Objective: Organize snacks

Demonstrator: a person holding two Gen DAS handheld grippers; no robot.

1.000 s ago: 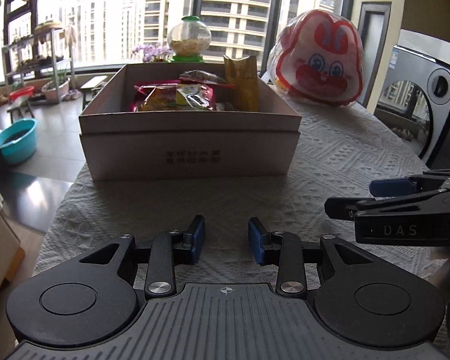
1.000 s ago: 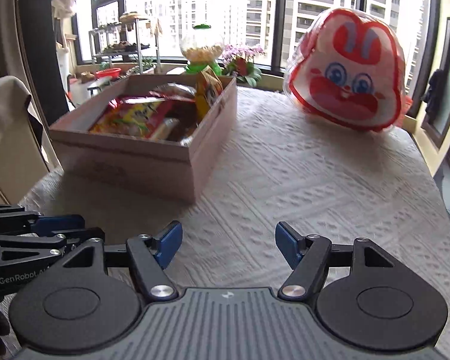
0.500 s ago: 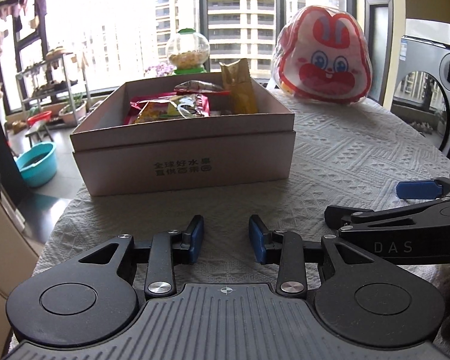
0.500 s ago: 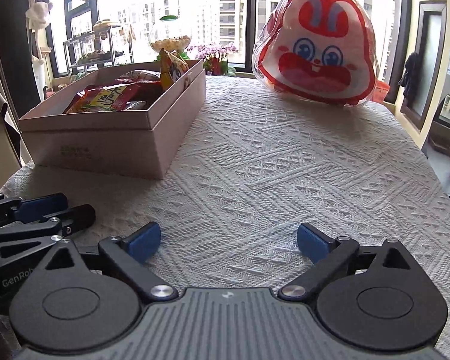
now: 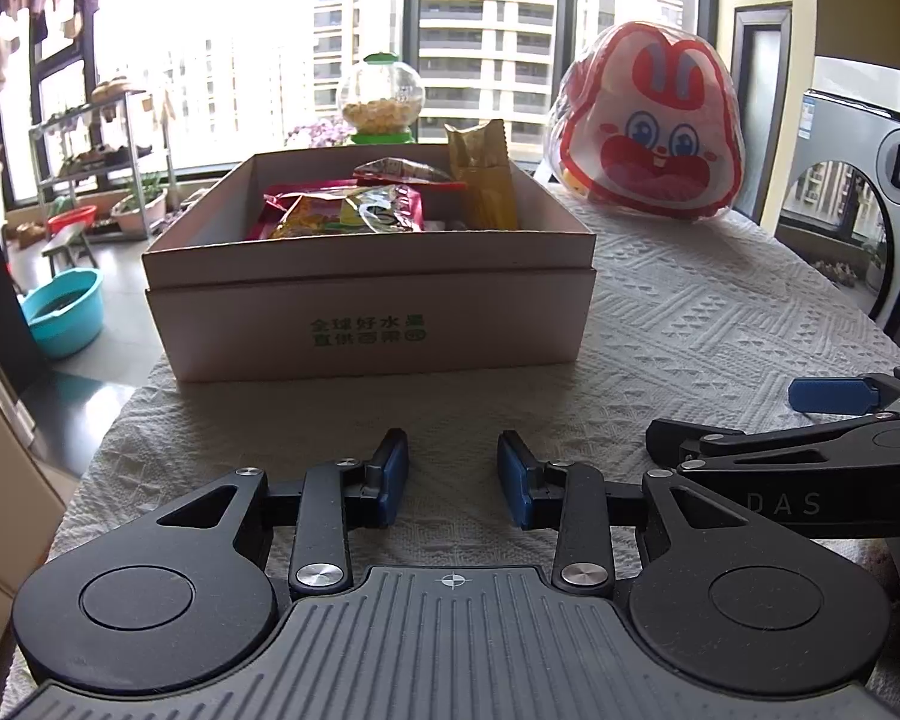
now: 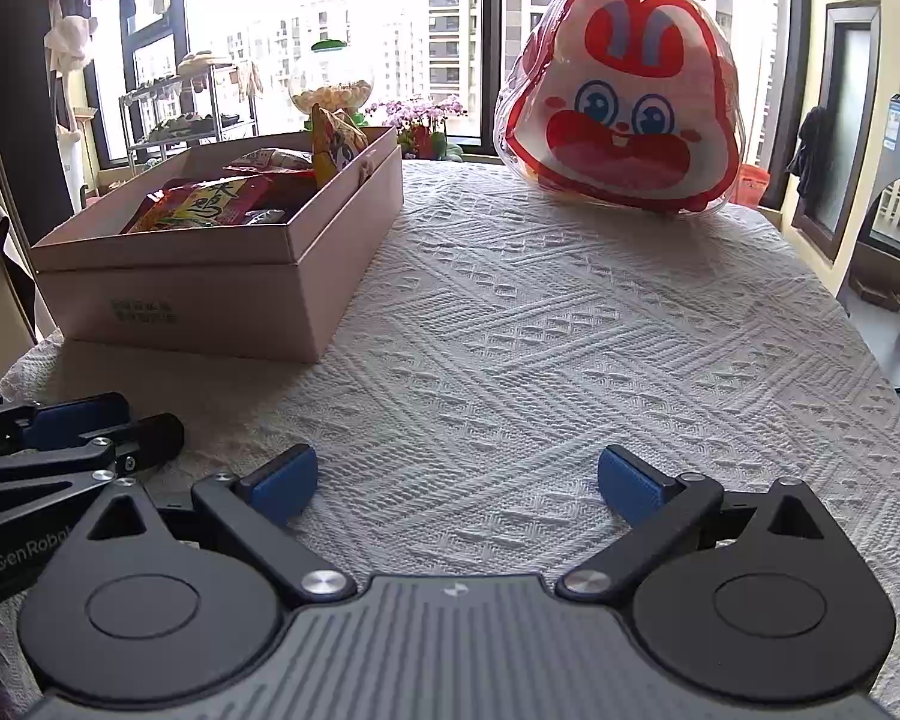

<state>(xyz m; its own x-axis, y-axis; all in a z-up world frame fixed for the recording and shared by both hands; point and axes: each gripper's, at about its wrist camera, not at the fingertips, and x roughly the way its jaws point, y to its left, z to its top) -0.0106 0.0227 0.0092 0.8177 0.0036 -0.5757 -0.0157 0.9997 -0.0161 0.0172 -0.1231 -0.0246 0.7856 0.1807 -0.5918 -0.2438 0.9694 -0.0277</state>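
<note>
Right wrist view shows the right gripper [image 6: 457,483] opening wide with nothing between its jaws, facing the rabbit-face snack bag [image 6: 621,99], which sits well right of the box [image 6: 222,294]; likely light, puffy, slippery film, best pinched at an edge seam.

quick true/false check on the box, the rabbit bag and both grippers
1. The box holds snack packets. True.
2. The rabbit bag lies inside the box. False: it stands on the tablecloth, apart from the box.
3. The right gripper has nothing between its pads, jaws opening. True.
4. The left gripper grips a packet. False: its gap is bare.
5. The box has a lid on. False: it is open-topped.
</note>
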